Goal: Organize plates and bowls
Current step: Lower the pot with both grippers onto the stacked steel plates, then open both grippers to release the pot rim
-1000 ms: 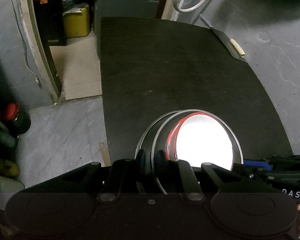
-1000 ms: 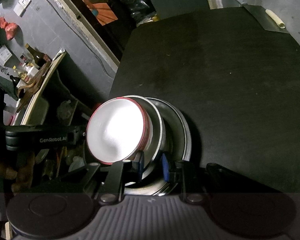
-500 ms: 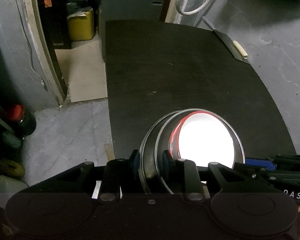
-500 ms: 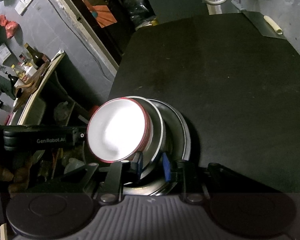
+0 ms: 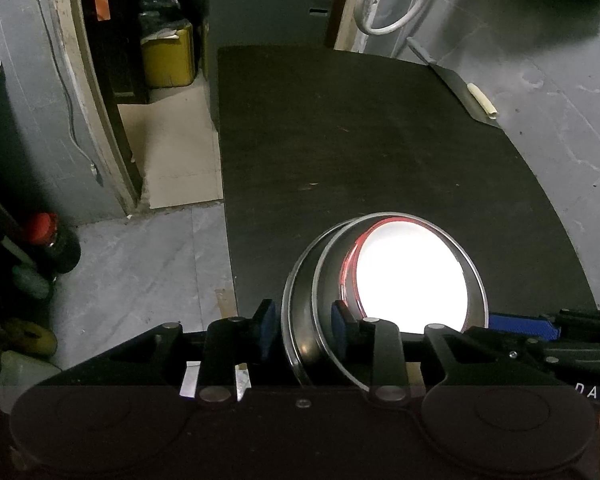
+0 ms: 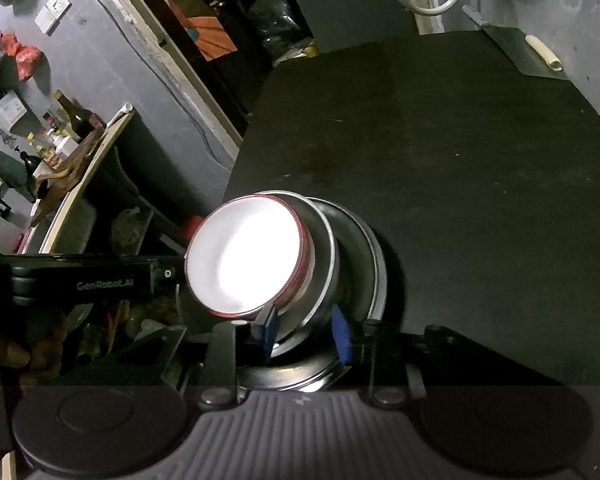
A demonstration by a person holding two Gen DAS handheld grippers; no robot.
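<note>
Now, on your left side, the left gripper (image 5: 302,330) lies low and level over the near edge of the bench (image 5: 360,140), its black linkage reaching forward and its blue-padded fingers (image 5: 267,326) parted, one on either side of the near-left rim of the stack. The left pad stands just outside the outer rim and the right pad sits inside the deeper dish; whether either pad actually presses the metal you cannot tell, so the grip itself is unclear. The stack is three round pieces nested together: a wide, shallow steel plate (image 5: 296,320) with a thin rolled rim at the bottom, a deeper steel bowl (image 5: 474,280) with smooth reflective walls in it, and a white bowl (image 5: 410,276) with a red rim innermost, glossy and washed out by glare. All three open upward; being round, they show no long axis. The stack rests on the matte black bench, close to its near-left corner.

Further right, your right gripper (image 6: 306,332) comes in from the near side, roughly level, with a ribbed grey housing below it. Its blue pads (image 6: 340,338) are spread apart and straddle the near wall of the steel bowl (image 6: 320,280), one pad under the white bowl (image 6: 244,256), the other above the steel plate (image 6: 376,276); contact cannot be made out. At the far-right corner of the bench lies a flat dark sheet (image 6: 520,56) with a pale rolled piece (image 6: 544,54) on it.
</note>
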